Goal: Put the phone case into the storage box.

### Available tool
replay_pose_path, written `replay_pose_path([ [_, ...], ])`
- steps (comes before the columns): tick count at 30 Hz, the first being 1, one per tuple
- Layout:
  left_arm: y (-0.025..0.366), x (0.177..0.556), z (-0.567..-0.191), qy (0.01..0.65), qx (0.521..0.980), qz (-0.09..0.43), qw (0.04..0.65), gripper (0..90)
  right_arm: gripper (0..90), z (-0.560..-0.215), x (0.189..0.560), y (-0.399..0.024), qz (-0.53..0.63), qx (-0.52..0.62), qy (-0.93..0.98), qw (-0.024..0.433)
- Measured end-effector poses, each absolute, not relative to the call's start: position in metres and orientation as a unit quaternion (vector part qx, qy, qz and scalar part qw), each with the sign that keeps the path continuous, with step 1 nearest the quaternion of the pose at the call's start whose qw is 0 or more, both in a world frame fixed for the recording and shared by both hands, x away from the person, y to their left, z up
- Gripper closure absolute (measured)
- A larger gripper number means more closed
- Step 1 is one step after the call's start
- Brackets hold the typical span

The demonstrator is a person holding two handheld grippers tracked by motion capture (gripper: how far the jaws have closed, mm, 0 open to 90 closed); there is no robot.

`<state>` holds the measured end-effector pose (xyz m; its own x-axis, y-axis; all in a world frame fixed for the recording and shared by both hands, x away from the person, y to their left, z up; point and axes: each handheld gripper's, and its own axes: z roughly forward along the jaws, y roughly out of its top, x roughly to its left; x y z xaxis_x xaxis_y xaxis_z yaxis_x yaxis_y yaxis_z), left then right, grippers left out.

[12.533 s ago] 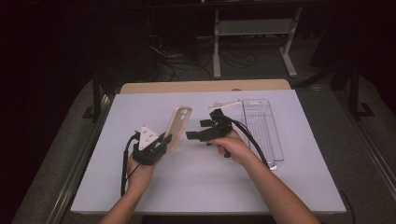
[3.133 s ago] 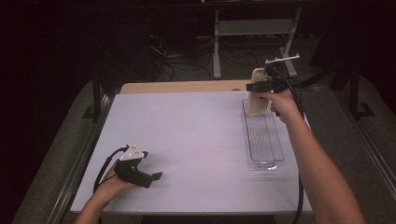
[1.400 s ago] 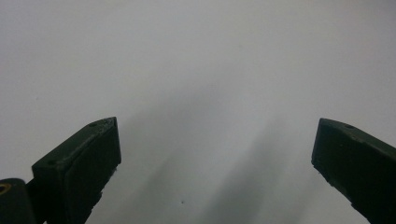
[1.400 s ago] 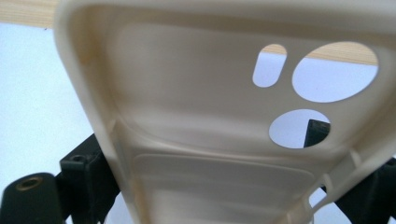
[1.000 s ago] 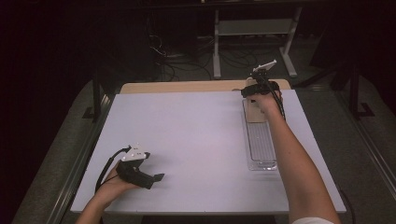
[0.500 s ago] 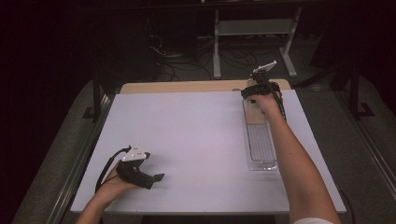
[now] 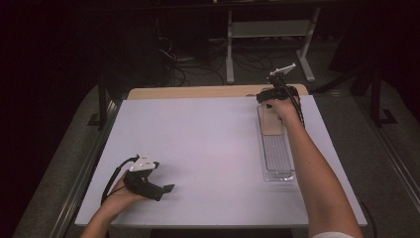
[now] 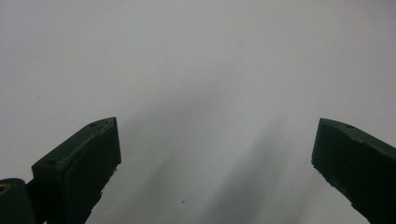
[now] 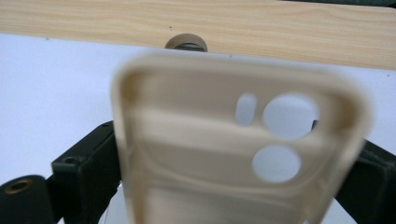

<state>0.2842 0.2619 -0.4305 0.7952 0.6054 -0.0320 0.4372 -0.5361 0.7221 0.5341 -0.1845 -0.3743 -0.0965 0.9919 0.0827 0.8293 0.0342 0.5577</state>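
At the near left, the left gripper [image 7: 148, 182] rests spread and empty on the white table [image 7: 198, 144]. Far right, the right gripper [image 7: 275, 95] pinches a beige phone case [image 7: 271, 120] over the clear tray [image 7: 277, 153]. Beyond lie the wooden edge [image 7: 198, 92], floor cables [image 7: 173, 54] and a dark room.

In the high view the table [image 7: 213, 148] takes up the middle of the frame, with a tray [image 7: 277, 157] lying lengthwise on its right half and a phone case [image 7: 271, 120] in the far end of that tray. The right gripper [image 7: 270, 95] sits at the upper right of the frame, just behind the case at the table's far edge, and the left gripper [image 7: 148, 184] rests on the table at the lower left, well apart from the tray. In the right gripper view the case [image 9: 233, 154] stands between the two jaws, with the table's far edge strip [image 9: 196, 23] across the top of the frame behind it.
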Motion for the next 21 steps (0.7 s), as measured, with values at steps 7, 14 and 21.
replay_pose_path([
  [7, 0.262, 0.284, -0.43, 0.302, 0.869, 0.112, 0.377, 1.0, 6.2, -0.368, 0.532, -0.187, 0.262, 0.649, 0.694, 0.168],
  [14, 0.262, 0.284, -0.43, 0.304, 0.867, 0.112, 0.379, 1.0, 5.4, -0.362, 0.53, -0.19, 0.276, 0.641, 0.695, 0.173],
  [21, 0.262, 0.284, -0.43, 0.306, 0.867, 0.112, 0.378, 1.0, 3.8, -0.352, 0.527, -0.192, 0.3, 0.631, 0.693, 0.177],
])
